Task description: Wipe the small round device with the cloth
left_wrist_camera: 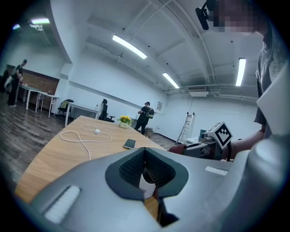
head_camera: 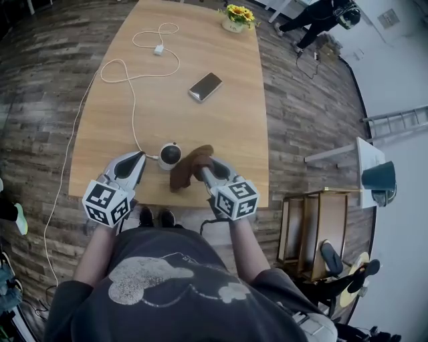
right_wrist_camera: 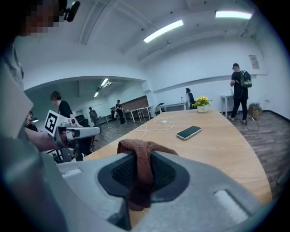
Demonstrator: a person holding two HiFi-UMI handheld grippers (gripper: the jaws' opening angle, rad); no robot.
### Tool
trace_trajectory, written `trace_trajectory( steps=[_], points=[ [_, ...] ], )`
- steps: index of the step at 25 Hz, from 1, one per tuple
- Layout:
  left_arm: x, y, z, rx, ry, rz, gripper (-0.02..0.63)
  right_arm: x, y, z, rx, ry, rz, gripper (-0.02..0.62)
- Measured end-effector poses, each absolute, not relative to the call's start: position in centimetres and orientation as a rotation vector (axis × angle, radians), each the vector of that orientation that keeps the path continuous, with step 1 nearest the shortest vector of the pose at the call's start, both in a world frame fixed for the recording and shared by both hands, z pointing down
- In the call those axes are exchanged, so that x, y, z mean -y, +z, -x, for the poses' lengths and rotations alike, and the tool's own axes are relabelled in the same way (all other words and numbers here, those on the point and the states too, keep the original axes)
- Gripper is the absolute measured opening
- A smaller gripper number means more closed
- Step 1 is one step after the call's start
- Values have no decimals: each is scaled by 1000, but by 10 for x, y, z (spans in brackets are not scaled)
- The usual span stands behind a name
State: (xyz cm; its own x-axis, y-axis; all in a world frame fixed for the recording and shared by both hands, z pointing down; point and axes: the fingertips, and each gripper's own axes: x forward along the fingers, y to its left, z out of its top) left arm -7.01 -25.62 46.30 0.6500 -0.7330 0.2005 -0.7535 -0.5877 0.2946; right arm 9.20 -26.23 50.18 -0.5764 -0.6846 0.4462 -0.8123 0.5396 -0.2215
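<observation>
The small round device [head_camera: 170, 155], white with a dark top, stands near the front edge of the wooden table [head_camera: 221, 127]. A brown cloth [head_camera: 189, 167] hangs just right of it and touches its side. My right gripper [head_camera: 200, 172] is shut on that cloth; in the right gripper view the cloth [right_wrist_camera: 143, 174] is draped over and pinched between the jaws of the right gripper [right_wrist_camera: 145, 156]. My left gripper [head_camera: 141, 157] lies just left of the device, by its cable, jaws together. In the left gripper view the device [left_wrist_camera: 146, 185] shows just beyond the left gripper [left_wrist_camera: 145, 152].
A white cable [head_camera: 127, 73] loops from the device to a charger plug [head_camera: 158, 49]. A phone [head_camera: 205, 86] lies mid-table and a pot of yellow flowers [head_camera: 237, 19] stands at the far end. Wooden furniture [head_camera: 314, 230] stands at the right; a person [head_camera: 319, 16] stands beyond the table.
</observation>
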Motion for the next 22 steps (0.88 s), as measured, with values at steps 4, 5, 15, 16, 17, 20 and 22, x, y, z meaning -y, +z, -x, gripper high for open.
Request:
trace_trajectory(
  steps=[4, 5, 15, 16, 17, 20, 22],
  points=[
    [254, 463, 72, 1190, 83, -2511, 17, 278, 517, -91, 2443, 605, -1256, 54],
    [254, 463, 73, 1195, 84, -2507, 17, 281, 521, -87, 2441, 607, -1245, 54],
    [254, 469, 86, 1229, 93, -2475, 17, 295, 567, -63, 2384, 654, -1178, 54],
    [255, 469, 87, 1229, 93, -2472, 17, 296, 571, -62, 2374, 662, -1175, 54],
    [255, 470, 87, 1229, 93, -2470, 17, 296, 576, -62, 2362, 673, -1173, 54],
    [258, 471, 89, 1226, 93, -2466, 17, 297, 589, -63, 2325, 702, -1171, 54],
    [259, 472, 90, 1222, 93, -2465, 17, 297, 598, -64, 2296, 707, -1170, 54]
  ],
)
